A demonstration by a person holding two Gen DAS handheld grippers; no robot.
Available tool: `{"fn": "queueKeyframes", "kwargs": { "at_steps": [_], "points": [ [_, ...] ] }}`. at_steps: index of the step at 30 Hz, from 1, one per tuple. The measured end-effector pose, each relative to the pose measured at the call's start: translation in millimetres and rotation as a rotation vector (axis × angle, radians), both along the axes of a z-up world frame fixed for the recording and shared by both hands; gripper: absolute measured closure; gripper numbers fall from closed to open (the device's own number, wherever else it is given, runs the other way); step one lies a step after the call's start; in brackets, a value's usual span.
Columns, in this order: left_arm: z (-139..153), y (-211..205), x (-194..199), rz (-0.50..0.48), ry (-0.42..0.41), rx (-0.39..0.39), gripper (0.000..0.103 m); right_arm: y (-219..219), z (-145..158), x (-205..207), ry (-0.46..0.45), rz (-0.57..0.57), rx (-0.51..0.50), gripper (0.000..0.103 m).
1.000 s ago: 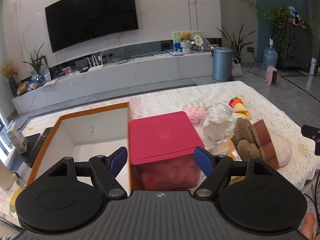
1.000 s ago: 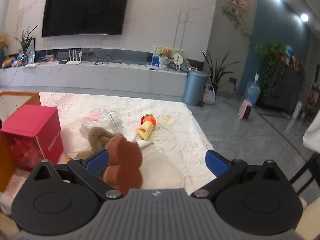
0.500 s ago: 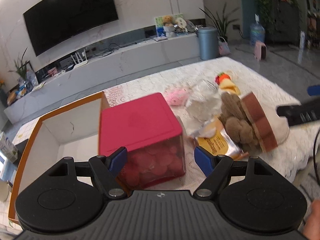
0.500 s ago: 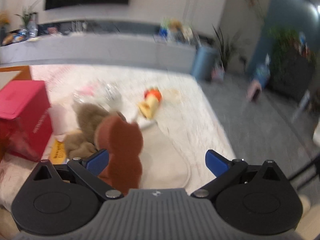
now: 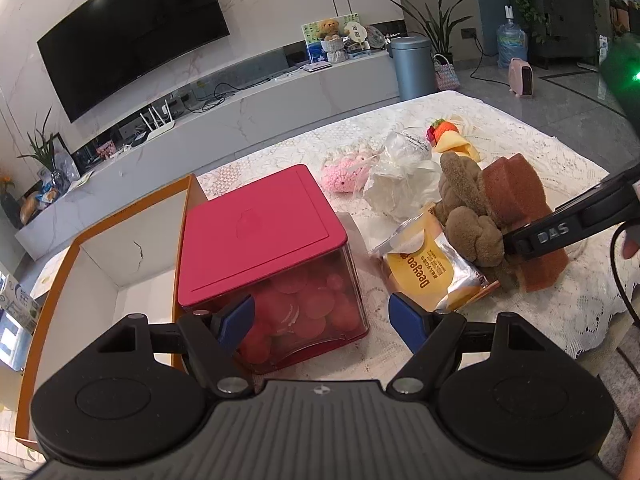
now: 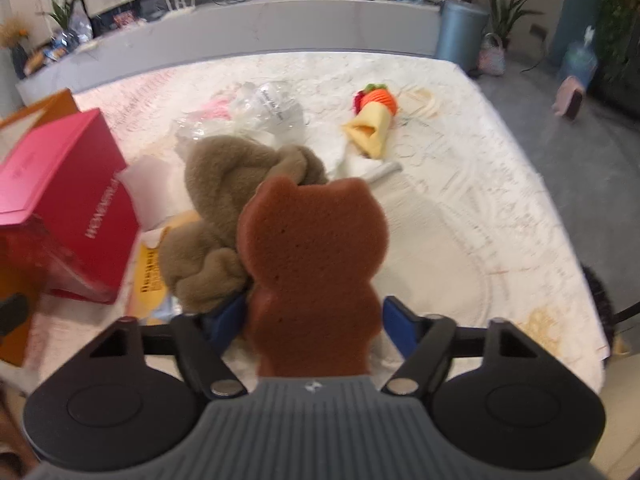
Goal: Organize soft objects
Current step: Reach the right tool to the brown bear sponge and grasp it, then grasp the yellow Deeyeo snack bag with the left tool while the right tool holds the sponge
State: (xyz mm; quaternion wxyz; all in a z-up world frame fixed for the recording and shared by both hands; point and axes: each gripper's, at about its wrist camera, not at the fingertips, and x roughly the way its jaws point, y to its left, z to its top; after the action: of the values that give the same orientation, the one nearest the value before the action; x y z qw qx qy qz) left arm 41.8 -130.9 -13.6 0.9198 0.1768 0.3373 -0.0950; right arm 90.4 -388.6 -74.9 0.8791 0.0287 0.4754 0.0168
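A brown bear-shaped sponge stands on edge on the lace tablecloth, leaning against a brown plush toy. My right gripper straddles the sponge's near end. Its jaws are closing, the blue pads lie close to the sponge's sides, and the sponge shows no squeeze. In the left wrist view the sponge and plush sit at right, with a right finger across them. My left gripper is open and holds nothing, hovering at the red-lidded box.
An open orange-rimmed white box stands left of the red box. A yellow snack packet, a clear plastic bag, a pink knitted toy and a carrot toy lie around the plush. The table edge runs along the right.
My right gripper has dropped and tilted down over the sponge, and its fingers have drawn in around it. My left gripper has sunk and rolled slightly toward the red box.
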Motion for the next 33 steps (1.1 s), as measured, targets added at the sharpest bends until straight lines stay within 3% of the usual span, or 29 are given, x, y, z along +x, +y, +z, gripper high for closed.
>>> {"fn": "queueKeyframes", "kwargs": {
  "at_steps": [6, 10, 11, 12, 14, 17, 22, 25, 28, 33],
  "points": [
    [-5, -5, 0, -0.007, 0.014, -0.008, 0.013, -26, -2, -8, -0.010, -0.068, 0.159, 0.035],
    [-10, -10, 0, -0.022, 0.022, 0.011, 0.013, -32, -4, -9, -0.016, -0.078, 0.197, 0.035],
    [-11, -12, 0, -0.025, 0.026, 0.014, 0.013, -32, -3, -10, -0.020, -0.078, 0.200, 0.038],
    [-13, -13, 0, -0.027, 0.031, 0.017, 0.013, -32, 0, -12, -0.034, -0.072, 0.205, 0.053],
    [-16, -16, -2, -0.043, 0.037, 0.015, 0.013, -30, 6, -16, -0.046, -0.019, 0.217, 0.070],
    [-20, -23, -3, -0.075, 0.040, 0.022, 0.013, -28, 10, -20, -0.064, -0.012, 0.180, 0.075],
    [-37, -41, -9, -0.218, 0.058, 0.135, 0.013, -32, 17, -32, -0.093, -0.027, 0.148, 0.080],
    [-49, -55, -9, -0.259, 0.054, 0.178, 0.013, -37, 21, -37, -0.121, -0.059, 0.102, 0.081],
    [-59, -69, -6, -0.278, 0.032, 0.214, 0.013, -46, 19, -34, -0.129, -0.074, 0.129, 0.080],
    [-74, -90, 2, -0.304, -0.001, 0.302, 0.013, -45, 16, -28, -0.143, -0.074, 0.096, 0.069]
  ]
}}
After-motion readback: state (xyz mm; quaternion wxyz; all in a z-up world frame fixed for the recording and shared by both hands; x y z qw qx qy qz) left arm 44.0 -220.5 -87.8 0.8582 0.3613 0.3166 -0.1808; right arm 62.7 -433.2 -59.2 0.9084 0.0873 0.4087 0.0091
